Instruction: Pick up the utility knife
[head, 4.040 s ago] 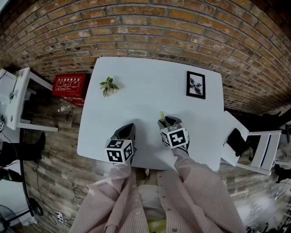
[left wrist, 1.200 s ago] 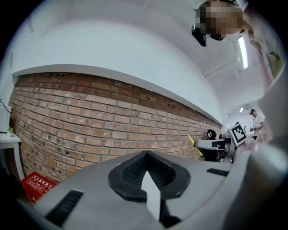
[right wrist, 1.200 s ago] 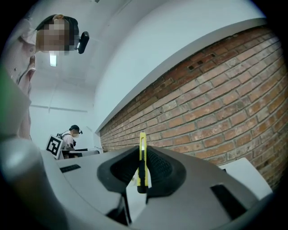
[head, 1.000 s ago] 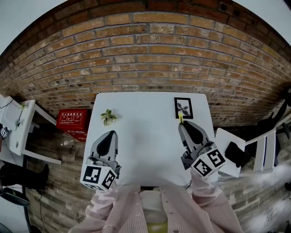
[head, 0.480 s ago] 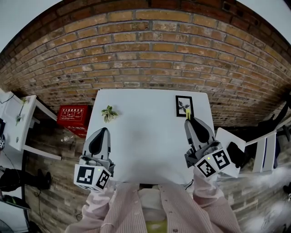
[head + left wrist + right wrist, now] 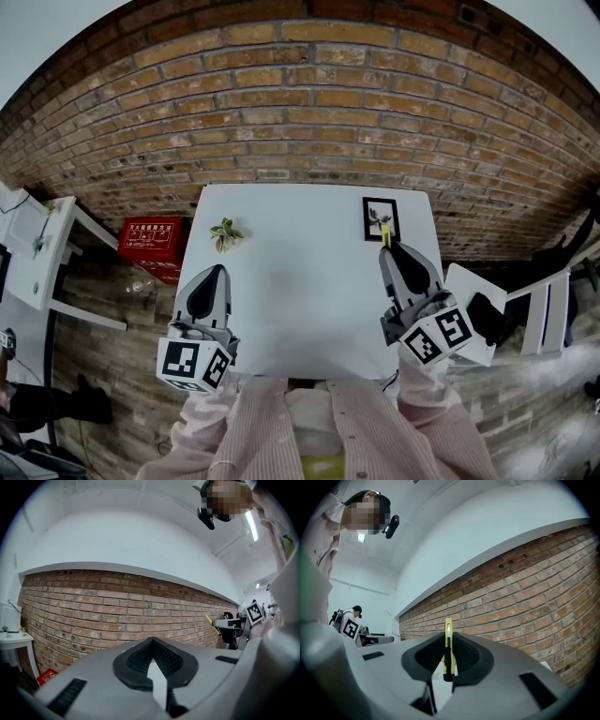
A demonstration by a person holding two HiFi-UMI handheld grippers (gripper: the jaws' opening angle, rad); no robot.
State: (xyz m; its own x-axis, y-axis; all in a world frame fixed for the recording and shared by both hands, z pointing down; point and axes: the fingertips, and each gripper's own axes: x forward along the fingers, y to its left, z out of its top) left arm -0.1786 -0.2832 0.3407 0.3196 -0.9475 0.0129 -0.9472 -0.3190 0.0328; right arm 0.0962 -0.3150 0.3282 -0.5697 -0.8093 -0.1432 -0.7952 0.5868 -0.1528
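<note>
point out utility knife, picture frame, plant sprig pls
utility knife point(image 6: 448, 639): right gripper view, middle of its yellow body.
picture frame point(image 6: 379, 218): head view, centre of the framed print.
plant sprig point(image 6: 224, 234): head view, middle of the leaf cluster.

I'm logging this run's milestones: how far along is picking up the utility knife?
Done: the yellow utility knife is clamped between the right gripper's jaws, clear of the white table. In hand: the right gripper holds it in the air toward the brick wall. The left gripper is shut and empty. Left: seemingly nothing of the pickup.
</note>
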